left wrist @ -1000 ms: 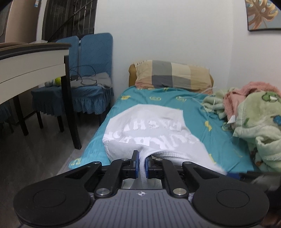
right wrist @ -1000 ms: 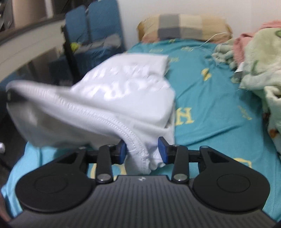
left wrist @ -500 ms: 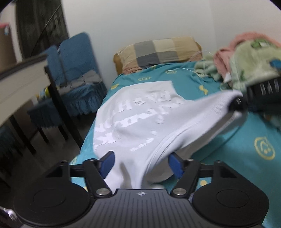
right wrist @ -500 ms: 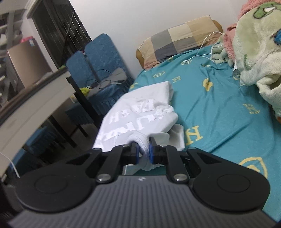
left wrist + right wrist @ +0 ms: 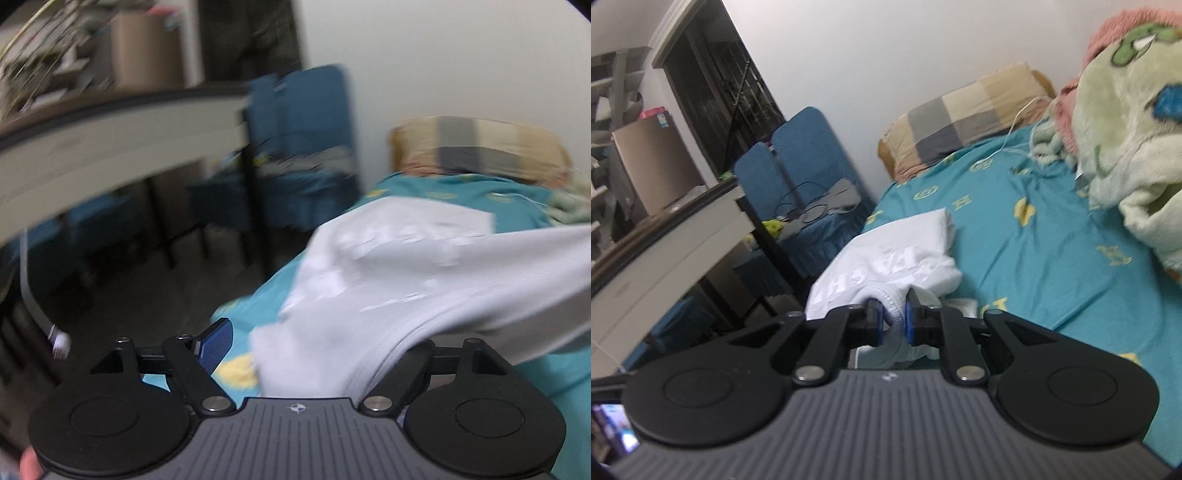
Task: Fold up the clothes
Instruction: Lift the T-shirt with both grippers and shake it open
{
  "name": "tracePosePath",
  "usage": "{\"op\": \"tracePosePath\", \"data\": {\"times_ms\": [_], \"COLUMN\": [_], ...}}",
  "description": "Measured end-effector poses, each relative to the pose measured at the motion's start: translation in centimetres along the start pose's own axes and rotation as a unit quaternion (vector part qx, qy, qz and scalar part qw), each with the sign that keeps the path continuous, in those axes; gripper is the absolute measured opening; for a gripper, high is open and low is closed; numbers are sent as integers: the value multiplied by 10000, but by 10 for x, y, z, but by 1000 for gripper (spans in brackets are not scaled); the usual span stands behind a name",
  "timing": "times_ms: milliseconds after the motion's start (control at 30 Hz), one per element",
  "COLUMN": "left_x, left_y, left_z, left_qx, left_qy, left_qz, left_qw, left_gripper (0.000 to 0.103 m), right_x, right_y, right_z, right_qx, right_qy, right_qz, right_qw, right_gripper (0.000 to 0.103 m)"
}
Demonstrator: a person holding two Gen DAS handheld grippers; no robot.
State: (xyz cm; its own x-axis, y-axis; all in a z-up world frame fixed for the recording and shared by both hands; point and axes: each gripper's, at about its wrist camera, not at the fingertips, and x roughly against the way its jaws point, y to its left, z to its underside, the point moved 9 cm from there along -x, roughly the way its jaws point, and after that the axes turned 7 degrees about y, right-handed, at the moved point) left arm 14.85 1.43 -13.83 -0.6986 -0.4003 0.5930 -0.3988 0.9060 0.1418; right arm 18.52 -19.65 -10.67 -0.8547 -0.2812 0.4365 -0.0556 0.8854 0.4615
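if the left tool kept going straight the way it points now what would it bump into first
Most likely the white garment: it drapes between the opening jaws of the left tool, right ahead. Beyond it lies the teal bedsheet. The frame is blurred, so depth is uncertain.

Teal-sheeted bed (image 5: 1052, 258) under white shirt (image 5: 905, 236), checked pillow (image 5: 964, 118), heaped fleece blankets (image 5: 1126, 129)

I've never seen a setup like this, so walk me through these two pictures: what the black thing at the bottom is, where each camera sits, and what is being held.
Each picture comes from a camera mounted on a hand-held two-finger gripper, looking along its fingers. The black shape below is the gripper itself. The right gripper is shut on the hem of a white printed T-shirt lying on a bed with a teal patterned sheet. The left gripper is opening; the same shirt drapes loosely between its jaws. A checked pillow and fleecy green blanket lie beyond.
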Motion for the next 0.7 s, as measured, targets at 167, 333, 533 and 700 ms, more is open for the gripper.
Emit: {"op": "tracePosePath", "data": {"times_ms": [167,333,533,700], "left_x": [5,13,1,-9], "left_y": [24,41,52,52], "left_z": [22,40,30,27], "left_qx": [217,241,478,562], "left_qy": [546,829,832,986], "left_qz": [-152,-189,-289,-171], "left_qw": [9982,9961,9950,9934], "left_gripper": [82,85,82,75], "right_x": [3,-1,-15,-29], "right_y": [-7,-10,-17,-33], "right_z": [-2,3,24,47], "right_qx": [59,361,793,670], "right_qy": [-118,-107,326,960], "right_qz": [355,859,1395,1557], "right_qw": [9993,9956,9865,9808], "right_gripper": [15,15,15,16]}}
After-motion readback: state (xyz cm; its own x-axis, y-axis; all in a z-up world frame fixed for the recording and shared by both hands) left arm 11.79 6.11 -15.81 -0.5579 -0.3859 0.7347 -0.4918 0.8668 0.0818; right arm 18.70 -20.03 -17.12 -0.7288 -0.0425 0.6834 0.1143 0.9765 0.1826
